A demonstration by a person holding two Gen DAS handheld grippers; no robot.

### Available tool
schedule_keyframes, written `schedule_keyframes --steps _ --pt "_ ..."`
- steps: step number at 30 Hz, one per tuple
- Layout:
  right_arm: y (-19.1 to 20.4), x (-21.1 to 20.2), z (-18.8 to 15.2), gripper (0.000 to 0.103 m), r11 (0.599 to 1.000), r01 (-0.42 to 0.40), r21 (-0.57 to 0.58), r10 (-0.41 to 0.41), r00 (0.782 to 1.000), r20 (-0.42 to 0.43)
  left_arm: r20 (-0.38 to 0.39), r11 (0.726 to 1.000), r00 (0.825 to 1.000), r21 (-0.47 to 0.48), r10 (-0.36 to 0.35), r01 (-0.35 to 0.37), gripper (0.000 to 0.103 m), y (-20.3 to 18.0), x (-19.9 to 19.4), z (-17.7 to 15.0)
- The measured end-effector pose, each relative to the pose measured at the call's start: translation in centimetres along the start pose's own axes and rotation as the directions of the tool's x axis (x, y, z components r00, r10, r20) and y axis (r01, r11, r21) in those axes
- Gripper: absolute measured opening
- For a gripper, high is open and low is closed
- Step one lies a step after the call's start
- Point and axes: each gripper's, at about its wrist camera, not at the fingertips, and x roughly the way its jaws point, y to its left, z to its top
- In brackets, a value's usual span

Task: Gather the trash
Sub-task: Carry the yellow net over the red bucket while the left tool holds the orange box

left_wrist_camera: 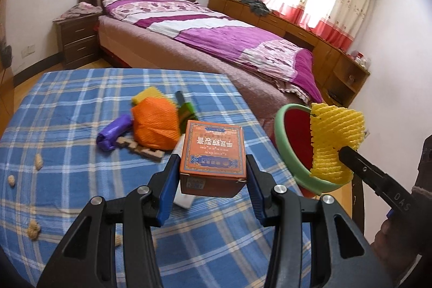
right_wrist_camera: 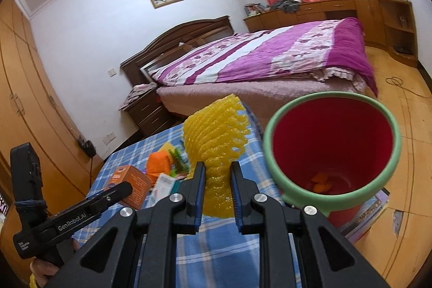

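Observation:
My left gripper [left_wrist_camera: 213, 166] is shut on an orange cardboard box [left_wrist_camera: 213, 153] and holds it above the blue plaid table [left_wrist_camera: 81, 207]. My right gripper [right_wrist_camera: 217, 172] is shut on a yellow foam fruit net [right_wrist_camera: 216, 134], held beside the red bin with a green rim [right_wrist_camera: 332, 142] at the table's right edge. The net [left_wrist_camera: 332, 136] and bin [left_wrist_camera: 294, 142] also show in the left wrist view. Orange scraps [right_wrist_camera: 320, 181] lie in the bin's bottom. An orange foam net [left_wrist_camera: 155, 123], a purple wrapper [left_wrist_camera: 113, 132], a green packet [left_wrist_camera: 186, 109] and a wooden piece [left_wrist_camera: 140, 149] lie on the table.
Crumbs [left_wrist_camera: 37, 161] lie on the table's left side. A white packet [left_wrist_camera: 183, 199] lies under the box. A bed with a purple quilt [left_wrist_camera: 216, 37] stands behind the table. Wooden cabinets [left_wrist_camera: 324, 45] run under the window. The bin stands on a stack of books [right_wrist_camera: 370, 215] on the floor.

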Motion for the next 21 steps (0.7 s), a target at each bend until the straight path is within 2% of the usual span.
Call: schedule_keyframes --steps 11,21 --pt "-6.5 -0.7 0.4 0.021 0.989 0.102 0.110 -0.106 0.994 0.033 -0.044 0.991 0.997 0.117 -0.065 0.069 0.048 -6.2 3.6 0.8" --pt "-11.1 -0.1 0.9 0.022 0.967 0.174 0.185 -0.183 0.983 0.032 -0.082 0.965 0.989 0.219 -0.125 0.140 0.048 -11.9 7.2 1.5"
